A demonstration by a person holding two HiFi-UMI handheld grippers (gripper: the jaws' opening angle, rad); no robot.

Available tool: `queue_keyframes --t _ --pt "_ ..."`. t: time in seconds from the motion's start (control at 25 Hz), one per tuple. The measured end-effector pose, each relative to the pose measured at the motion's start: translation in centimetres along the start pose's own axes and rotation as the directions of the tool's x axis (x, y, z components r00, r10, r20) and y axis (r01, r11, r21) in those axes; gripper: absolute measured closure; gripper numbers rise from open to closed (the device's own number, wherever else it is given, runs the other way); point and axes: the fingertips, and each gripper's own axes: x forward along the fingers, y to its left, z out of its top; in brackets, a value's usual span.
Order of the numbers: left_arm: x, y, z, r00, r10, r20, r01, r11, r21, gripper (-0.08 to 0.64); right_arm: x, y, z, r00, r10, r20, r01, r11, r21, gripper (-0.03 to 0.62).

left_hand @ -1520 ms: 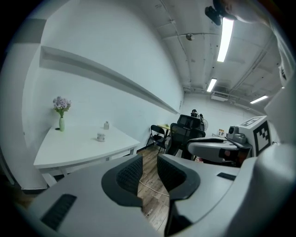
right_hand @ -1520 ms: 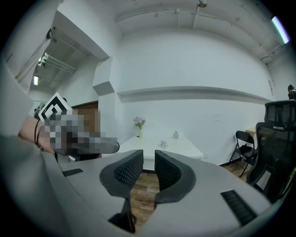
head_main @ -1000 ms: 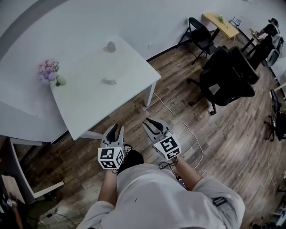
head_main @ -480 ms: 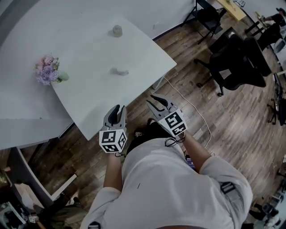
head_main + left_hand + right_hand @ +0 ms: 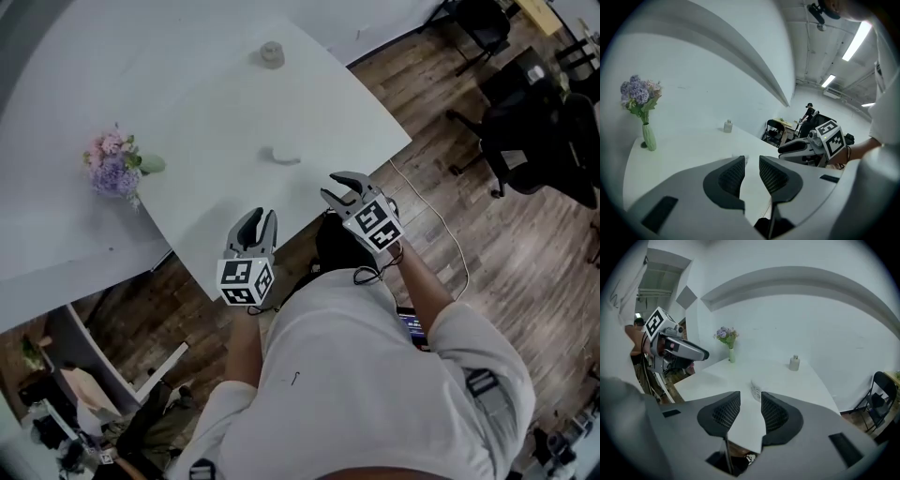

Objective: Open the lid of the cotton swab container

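The cotton swab container (image 5: 281, 156) is a small clear round tub with its lid on, standing on the white table (image 5: 206, 112) a little in from the near edge. It shows just past the jaws in the right gripper view (image 5: 755, 390) and half hidden in the left gripper view (image 5: 742, 158). My left gripper (image 5: 258, 217) hovers over the table's near edge, open by a narrow gap with nothing in it. My right gripper (image 5: 337, 186) hangs at the near right edge, short of the container; its jaws have just been opening and nothing is between them.
A small white bottle (image 5: 272, 54) stands at the table's far side. A green vase of purple and pink flowers (image 5: 117, 169) stands at the left. Black office chairs (image 5: 539, 131) and a white cable (image 5: 441, 225) lie on the wooden floor to the right.
Both grippers have come forward from over the floor to the table's near edge. The right jaws stand wider apart than before.
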Motion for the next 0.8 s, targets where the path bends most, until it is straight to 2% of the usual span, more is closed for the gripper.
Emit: queue_keyframes --t 0.16,0.36,0.48,0.6,0.8 --pt "3.9 2.1 0.9 0.998 -0.001 -0.064 0.000 1.000 -0.010 0.451 4.0 -2.7 -0.8 0.996 0.067 -0.054 -0.070 0.996 -0.051 0.448" --pt "7.7 3.4 2.0 0.993 0.034 -0.111 -0.037 0.999 -0.026 0.451 7.2 -4.2 -1.9 0.976 0.190 -0.110 -0.197 0.979 -0.054 0.428" --pt "9.3 3.4 2.3 0.989 0.041 -0.140 -0.046 0.998 -0.035 0.451 9.0 -5.3 -2.4 0.964 0.228 -0.138 -0.242 0.966 -0.091 0.419" --pt "10.5 3.3 2.4 0.987 0.038 -0.157 -0.045 0.998 -0.041 0.451 11.1 -6.3 -3.3 0.950 0.254 -0.184 -0.280 0.950 -0.136 0.410" --pt "11.4 4.4 2.3 0.983 0.062 -0.173 -0.073 0.996 -0.058 0.451 14.1 -6.0 -3.9 0.922 0.318 -0.220 -0.361 0.911 -0.199 0.359"
